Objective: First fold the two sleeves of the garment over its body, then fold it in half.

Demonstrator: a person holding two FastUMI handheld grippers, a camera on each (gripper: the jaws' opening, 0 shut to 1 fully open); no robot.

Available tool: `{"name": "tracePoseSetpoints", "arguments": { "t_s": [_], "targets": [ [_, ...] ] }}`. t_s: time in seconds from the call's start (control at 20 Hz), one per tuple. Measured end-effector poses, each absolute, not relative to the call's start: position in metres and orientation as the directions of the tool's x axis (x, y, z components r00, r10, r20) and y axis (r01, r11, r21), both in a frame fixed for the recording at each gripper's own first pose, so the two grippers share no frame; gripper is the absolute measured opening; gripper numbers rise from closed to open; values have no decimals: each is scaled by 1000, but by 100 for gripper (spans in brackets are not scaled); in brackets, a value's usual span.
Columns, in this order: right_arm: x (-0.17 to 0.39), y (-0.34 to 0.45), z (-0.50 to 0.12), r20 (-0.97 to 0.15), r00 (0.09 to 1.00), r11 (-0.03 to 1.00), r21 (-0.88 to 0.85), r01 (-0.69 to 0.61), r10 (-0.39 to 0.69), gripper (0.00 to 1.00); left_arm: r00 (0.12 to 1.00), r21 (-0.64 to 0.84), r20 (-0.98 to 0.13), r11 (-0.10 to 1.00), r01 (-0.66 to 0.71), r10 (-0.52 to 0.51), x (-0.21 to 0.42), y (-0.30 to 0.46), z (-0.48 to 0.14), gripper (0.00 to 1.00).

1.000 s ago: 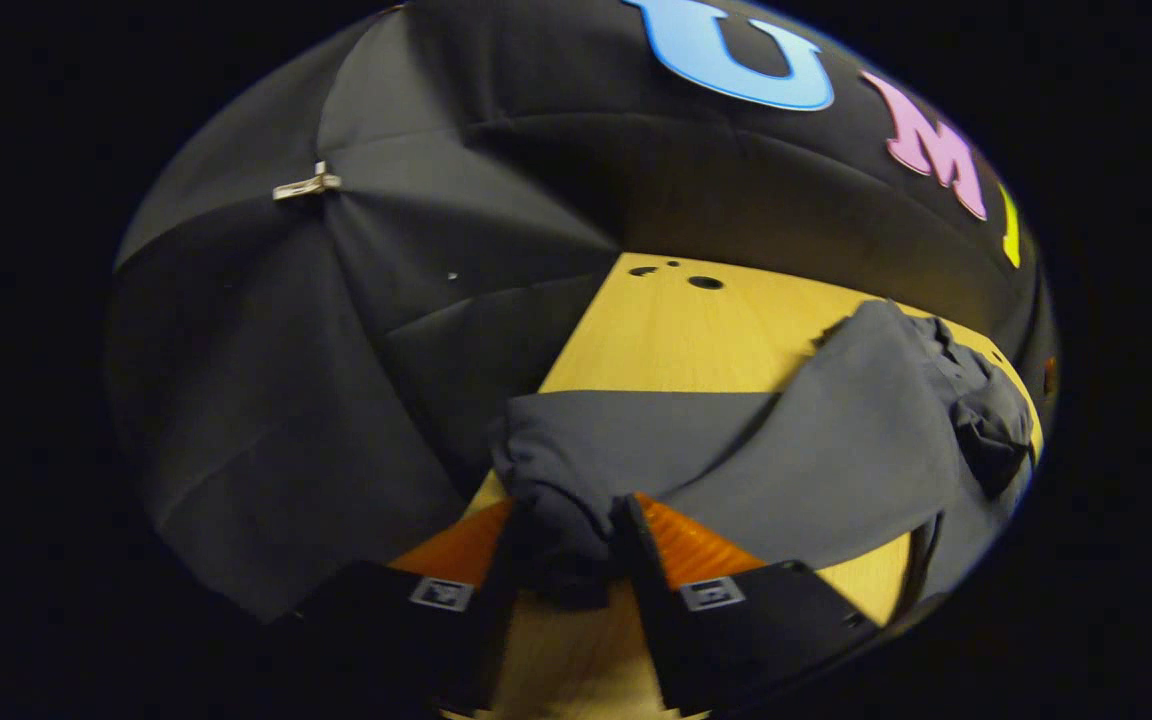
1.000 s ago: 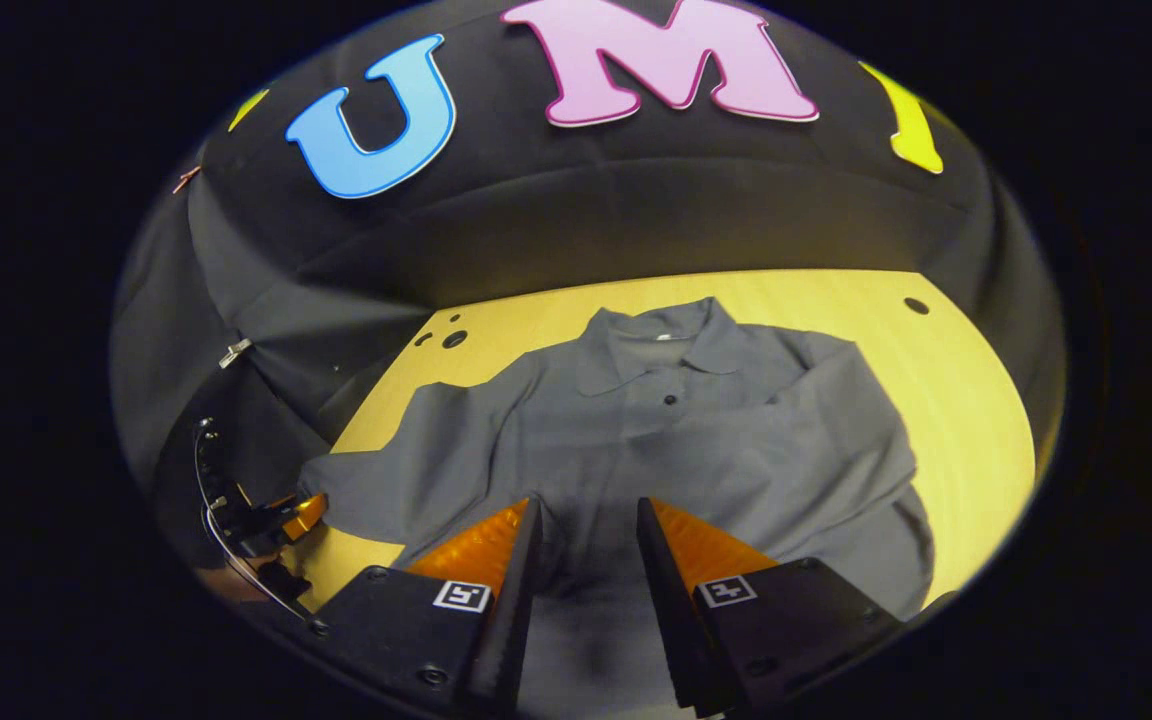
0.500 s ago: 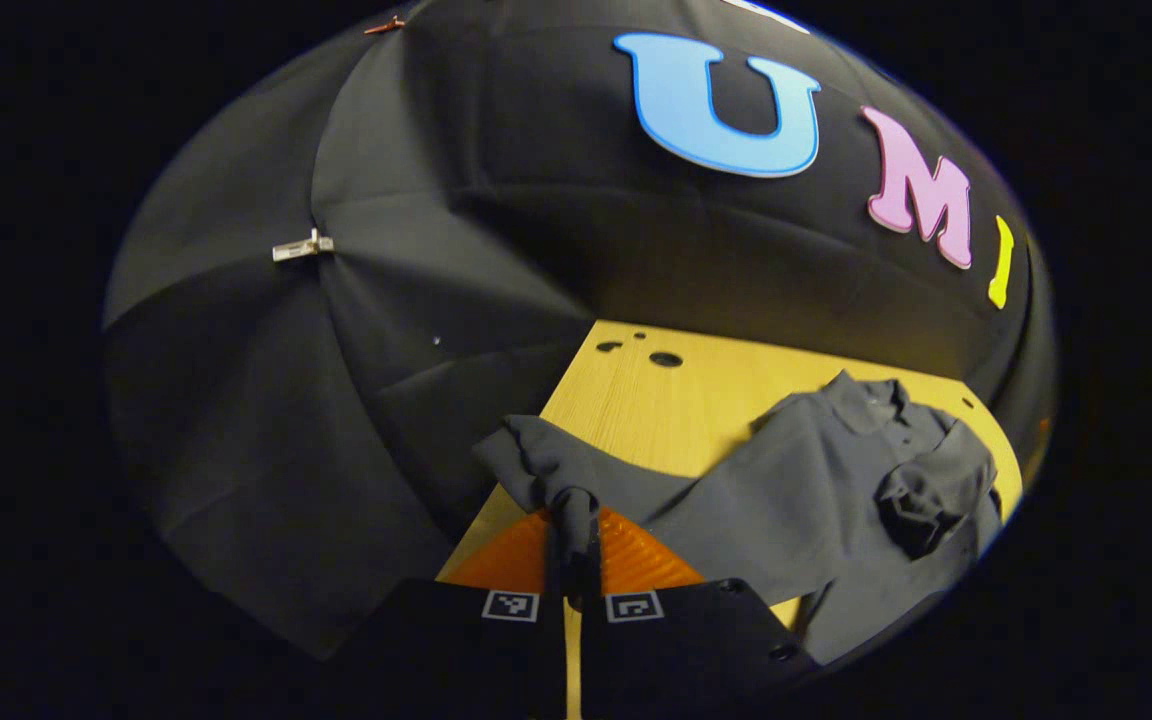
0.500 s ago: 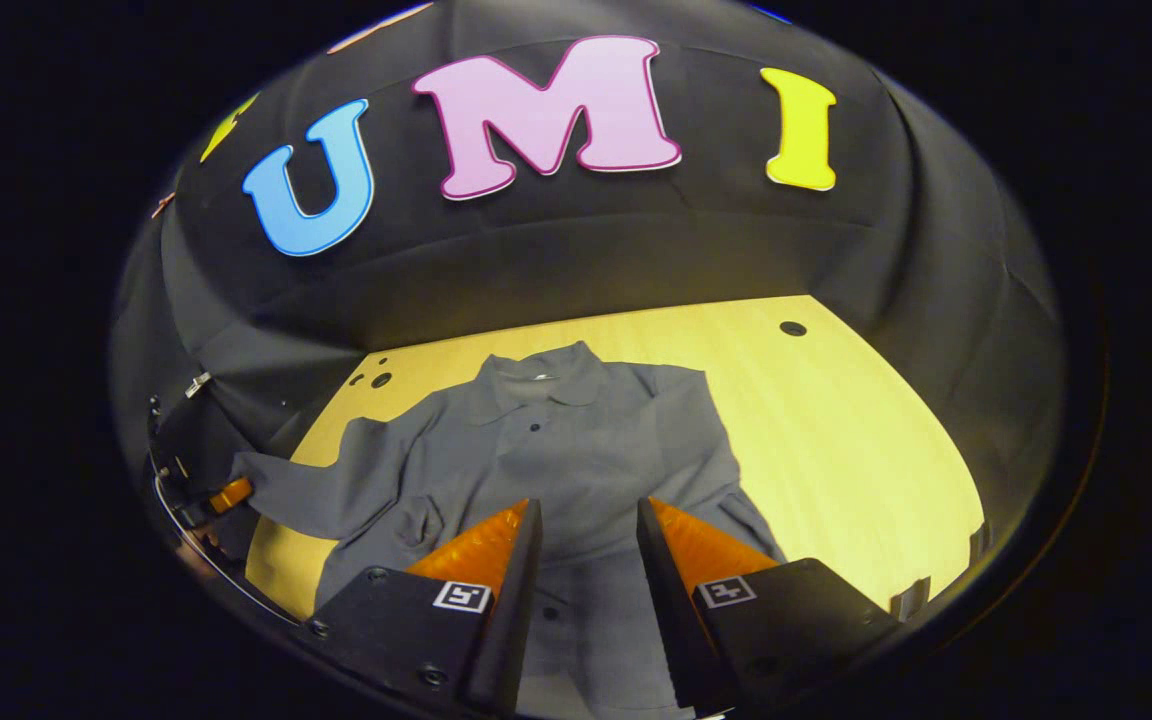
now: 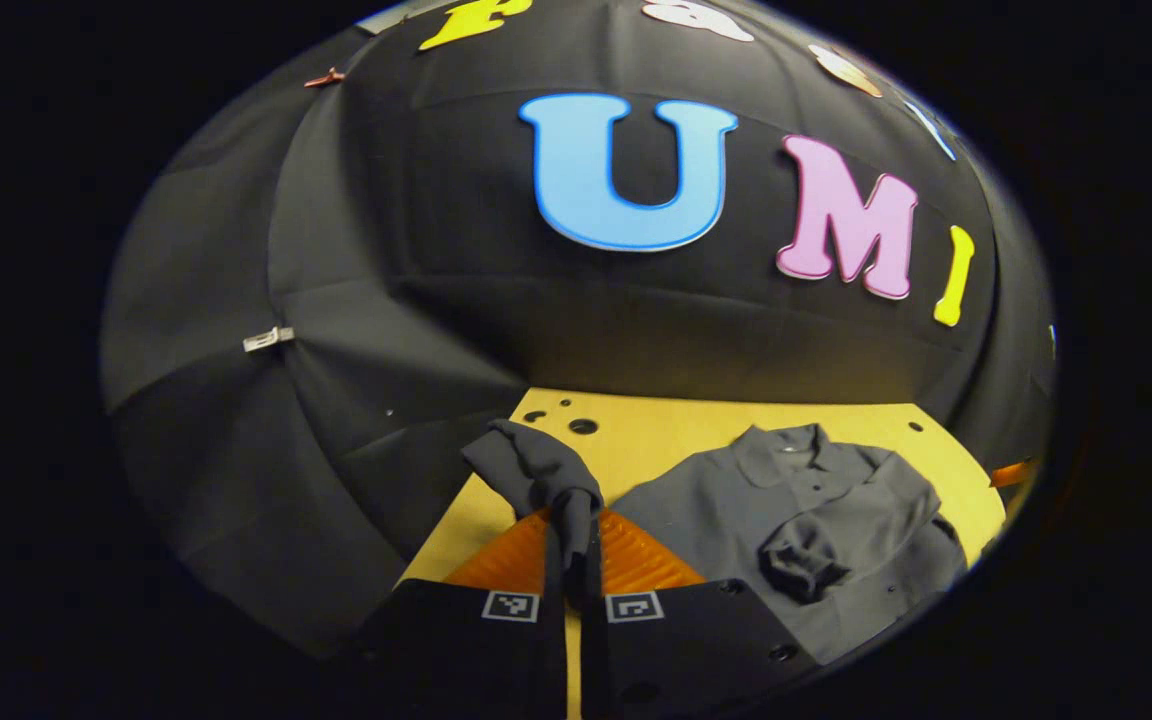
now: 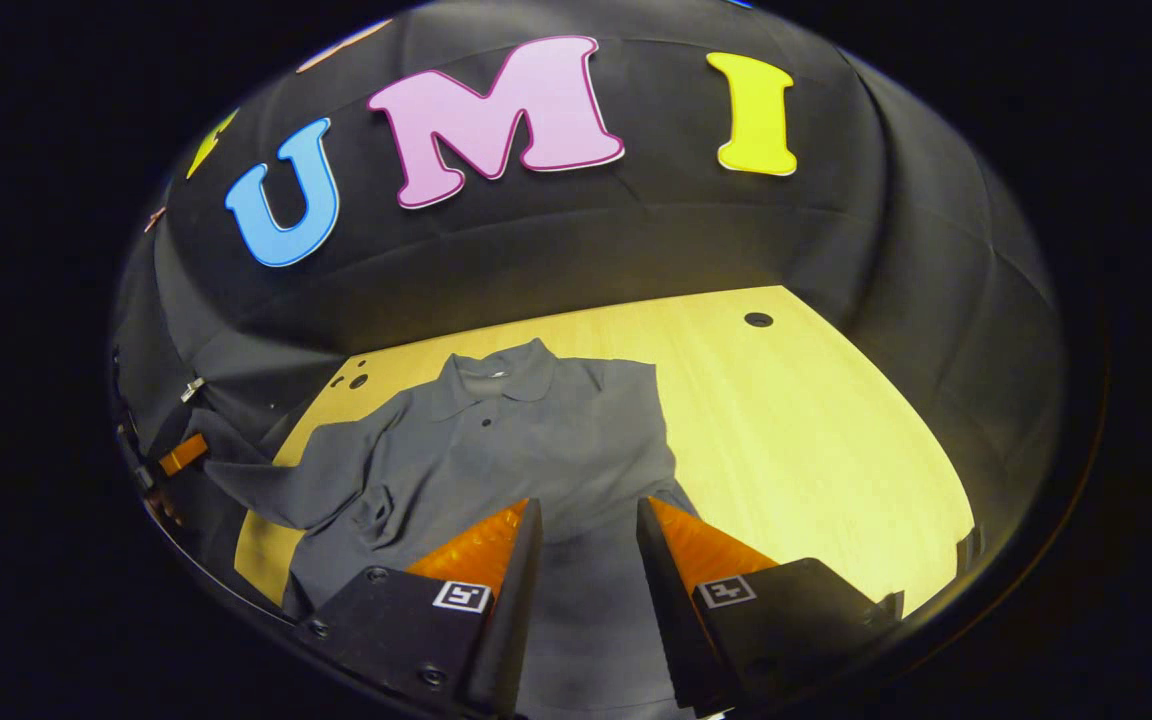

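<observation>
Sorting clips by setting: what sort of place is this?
Probably a recording booth, not a home: black cloth wall, bare wooden table with drilled holes, one grey shirt.

- Bare wooden table (image 6: 816, 430) lay open right of the grey polo shirt (image 6: 536, 450).
- Black cloth wall (image 6: 586, 250) closed the far edge.
- Raised sleeve (image 5: 536, 470), clamped in left gripper (image 5: 573, 545), blocked that side.

A yellow wooden table (image 6: 796, 420) with round holes near its far edge carries a grey shirt (image 6: 536, 450), spread flat ahead of the right gripper (image 6: 588, 540).
</observation>
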State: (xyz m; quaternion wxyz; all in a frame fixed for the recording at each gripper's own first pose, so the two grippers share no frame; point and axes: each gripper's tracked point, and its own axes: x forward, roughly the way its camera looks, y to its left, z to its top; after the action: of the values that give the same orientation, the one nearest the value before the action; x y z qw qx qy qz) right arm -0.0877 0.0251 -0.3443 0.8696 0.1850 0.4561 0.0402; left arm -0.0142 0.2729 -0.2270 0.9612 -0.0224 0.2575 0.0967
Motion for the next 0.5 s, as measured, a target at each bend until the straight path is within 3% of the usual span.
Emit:
{"name": "tracePoseSetpoints", "arguments": {
  "t_s": [0.5],
  "targets": [
    [-102,-43,-376,-790,577,915,365,170,208,60,876,12,-483,1000,25,-16,30,117,-192,10]
  ]
}}
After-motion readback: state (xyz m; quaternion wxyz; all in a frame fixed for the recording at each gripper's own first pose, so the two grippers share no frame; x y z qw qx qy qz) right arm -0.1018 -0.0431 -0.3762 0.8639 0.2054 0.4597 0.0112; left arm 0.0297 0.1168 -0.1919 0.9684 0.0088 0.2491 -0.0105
